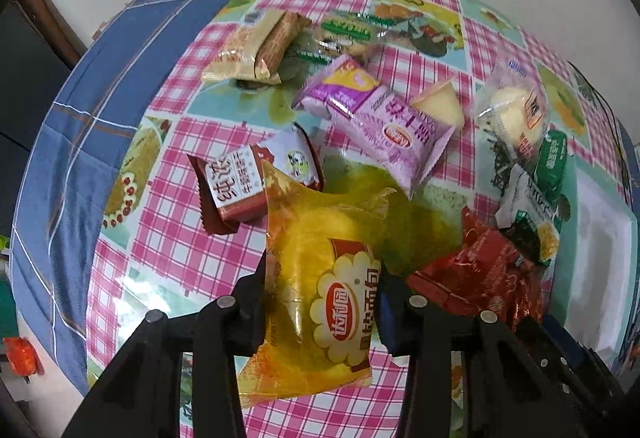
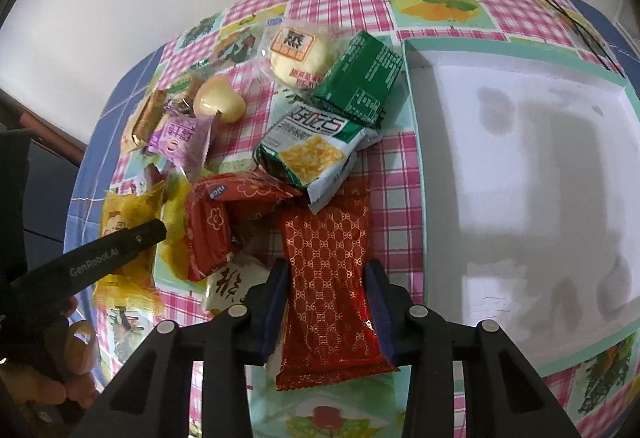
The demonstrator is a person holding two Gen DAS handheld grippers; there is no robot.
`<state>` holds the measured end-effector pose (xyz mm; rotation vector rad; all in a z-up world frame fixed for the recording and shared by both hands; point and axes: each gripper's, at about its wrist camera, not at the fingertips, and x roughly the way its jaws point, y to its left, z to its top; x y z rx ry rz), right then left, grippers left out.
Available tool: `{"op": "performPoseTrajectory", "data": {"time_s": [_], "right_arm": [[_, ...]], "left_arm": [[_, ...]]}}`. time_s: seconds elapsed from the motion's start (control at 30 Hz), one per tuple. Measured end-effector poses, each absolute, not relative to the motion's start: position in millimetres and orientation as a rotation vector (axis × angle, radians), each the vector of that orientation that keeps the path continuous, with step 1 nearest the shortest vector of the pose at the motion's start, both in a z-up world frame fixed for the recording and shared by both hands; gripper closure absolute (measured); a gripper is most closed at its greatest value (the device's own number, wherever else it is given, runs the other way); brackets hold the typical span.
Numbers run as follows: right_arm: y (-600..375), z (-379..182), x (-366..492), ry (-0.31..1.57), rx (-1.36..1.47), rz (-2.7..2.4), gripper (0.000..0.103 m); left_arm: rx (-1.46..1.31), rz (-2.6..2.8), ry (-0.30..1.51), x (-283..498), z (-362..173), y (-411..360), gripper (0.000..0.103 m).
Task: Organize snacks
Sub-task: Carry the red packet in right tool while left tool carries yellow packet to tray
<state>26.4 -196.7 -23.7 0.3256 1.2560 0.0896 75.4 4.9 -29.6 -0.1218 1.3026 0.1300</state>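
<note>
Left gripper (image 1: 322, 302) first: its pads are pinching the yellow bread packet (image 1: 320, 286) across the narrow width, so the packet's long axis runs straight away from me along the fingers, its far end pointing toward the brown milk-biscuit packet (image 1: 256, 181) and the purple packet (image 1: 384, 129) nearer the middle of the table (image 1: 168, 250). Moving right, my right gripper (image 2: 326, 302) is clamped the same way on the red patterned packet (image 2: 328, 278); its pads (image 2: 276, 302) press the two long edges, and the packet stretches forward toward the green-and-white cracker packet (image 2: 312, 145) that overlaps its far end.

What my coming move turns on is the white box (image 2: 520, 177) with the teal rim. It sits at the table's right side, just beside the red packet and to the right of my right gripper, its near-left wall running roughly parallel to the packet's long axis. So I judge a sideways carry to the right would bring the red packet in without turning it. My left gripper is farther from the box, with the loose pile of snacks between, so I reckon the right hand should go first.
</note>
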Motion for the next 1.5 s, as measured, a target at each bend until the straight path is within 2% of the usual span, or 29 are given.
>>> {"op": "performPoseTrajectory", "data": {"time_s": [0.4, 1.2, 1.5], "right_arm": [[-211.6, -7.2, 18.0, 1.234, 0.384, 0.109, 0.062], [-225.3, 18.6, 6.9, 1.159, 0.42, 0.119, 0.062], [-259.7, 28.8, 12.1, 1.085, 0.438, 0.017, 0.064]], "left_arm": [[-0.139, 0.129, 1.256, 73.4, -4.8, 6.3, 0.058], [-0.135, 0.115, 1.212, 66.1, 11.5, -6.3, 0.058], [-0.067, 0.043, 1.202, 72.0, 15.5, -49.7, 0.058]]}}
